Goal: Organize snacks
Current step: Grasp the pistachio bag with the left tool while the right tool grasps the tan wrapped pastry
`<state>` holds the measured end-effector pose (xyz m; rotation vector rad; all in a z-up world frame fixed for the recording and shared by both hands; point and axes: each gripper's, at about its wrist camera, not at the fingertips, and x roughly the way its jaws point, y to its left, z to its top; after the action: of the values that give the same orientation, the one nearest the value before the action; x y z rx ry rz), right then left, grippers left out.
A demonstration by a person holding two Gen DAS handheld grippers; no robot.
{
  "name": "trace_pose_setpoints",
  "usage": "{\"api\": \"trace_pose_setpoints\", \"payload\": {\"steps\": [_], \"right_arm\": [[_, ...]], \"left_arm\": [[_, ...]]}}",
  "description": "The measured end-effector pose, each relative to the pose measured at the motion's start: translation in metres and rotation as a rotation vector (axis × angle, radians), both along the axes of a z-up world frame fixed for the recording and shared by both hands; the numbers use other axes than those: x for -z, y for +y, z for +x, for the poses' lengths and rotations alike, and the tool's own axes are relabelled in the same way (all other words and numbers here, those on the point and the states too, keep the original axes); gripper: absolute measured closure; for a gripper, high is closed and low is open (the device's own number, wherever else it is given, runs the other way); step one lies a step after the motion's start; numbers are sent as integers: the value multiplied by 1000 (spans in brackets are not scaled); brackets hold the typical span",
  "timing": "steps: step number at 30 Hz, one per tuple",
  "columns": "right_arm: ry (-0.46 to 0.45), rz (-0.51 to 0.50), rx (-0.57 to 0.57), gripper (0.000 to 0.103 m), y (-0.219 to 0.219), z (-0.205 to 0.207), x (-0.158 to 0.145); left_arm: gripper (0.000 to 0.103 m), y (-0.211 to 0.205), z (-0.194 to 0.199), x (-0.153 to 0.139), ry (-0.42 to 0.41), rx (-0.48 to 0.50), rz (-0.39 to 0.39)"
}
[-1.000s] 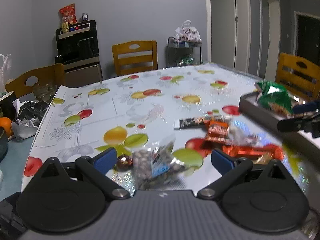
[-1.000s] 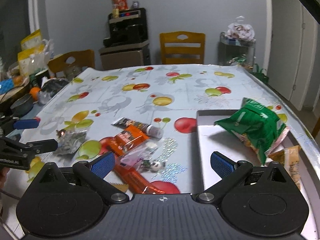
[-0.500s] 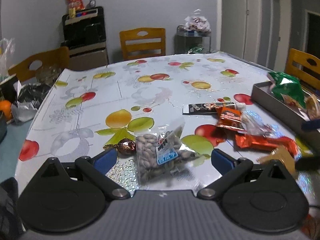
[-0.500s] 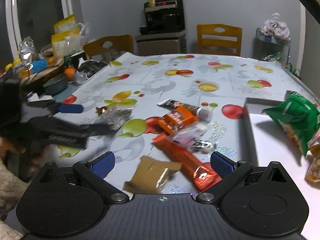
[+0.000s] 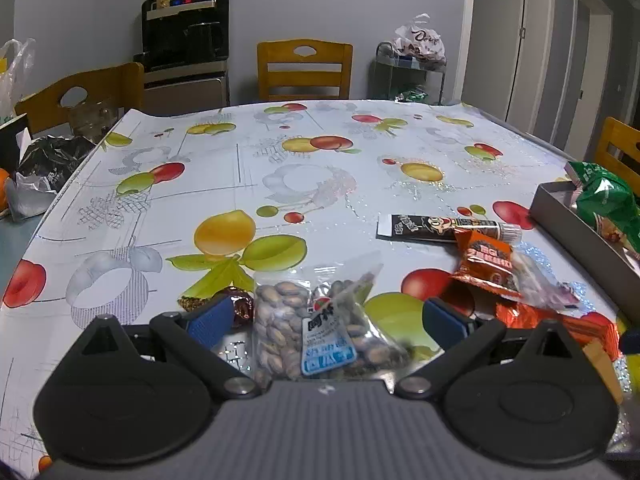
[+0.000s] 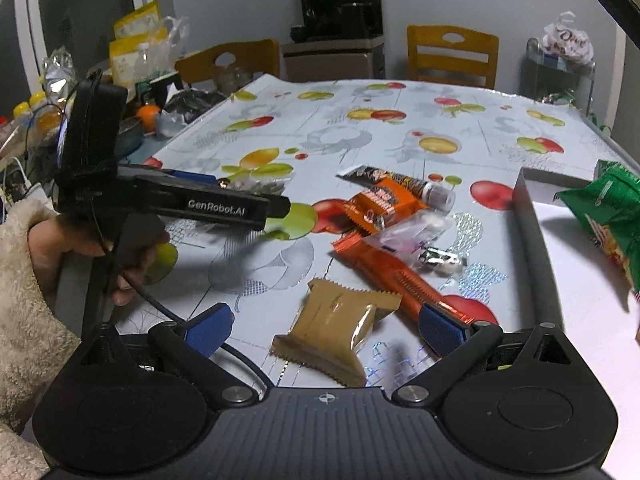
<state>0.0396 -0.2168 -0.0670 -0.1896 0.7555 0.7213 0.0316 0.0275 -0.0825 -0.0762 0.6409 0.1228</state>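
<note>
My left gripper (image 5: 326, 322) is open, its fingers on either side of a clear bag of nuts (image 5: 320, 328) lying on the fruit-print tablecloth. A foil-wrapped candy (image 5: 240, 304) lies by its left finger. My right gripper (image 6: 326, 322) is open around a tan snack packet (image 6: 336, 334). A long orange bar (image 6: 396, 276), an orange packet (image 6: 380, 200), a black tube (image 6: 396, 186) and a clear wrapper (image 6: 416, 232) lie beyond. The grey tray (image 6: 532, 248) at the right holds a green chip bag (image 6: 608, 204). The left gripper also shows in the right wrist view (image 6: 224, 196).
Wooden chairs (image 5: 304, 70) stand around the table. A black appliance on a cabinet (image 5: 186, 44) and a wire rack with bags (image 5: 416, 64) stand at the far wall. Clutter, bowls and an orange (image 6: 146, 114) sit off the table's left edge.
My left gripper has closed in on the nut bag, which now lies between its fingers. My right gripper swung left from the tray and now straddles the tan packet.
</note>
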Motion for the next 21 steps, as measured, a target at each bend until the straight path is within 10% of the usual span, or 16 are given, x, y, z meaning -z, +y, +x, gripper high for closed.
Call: {"api": "trace_pose_setpoints", "payload": {"steps": [21], "right_arm": [[17,-51,-1,9,23,4,16]], "left_arm": [[2,4,12,14,56,-25,9]]}}
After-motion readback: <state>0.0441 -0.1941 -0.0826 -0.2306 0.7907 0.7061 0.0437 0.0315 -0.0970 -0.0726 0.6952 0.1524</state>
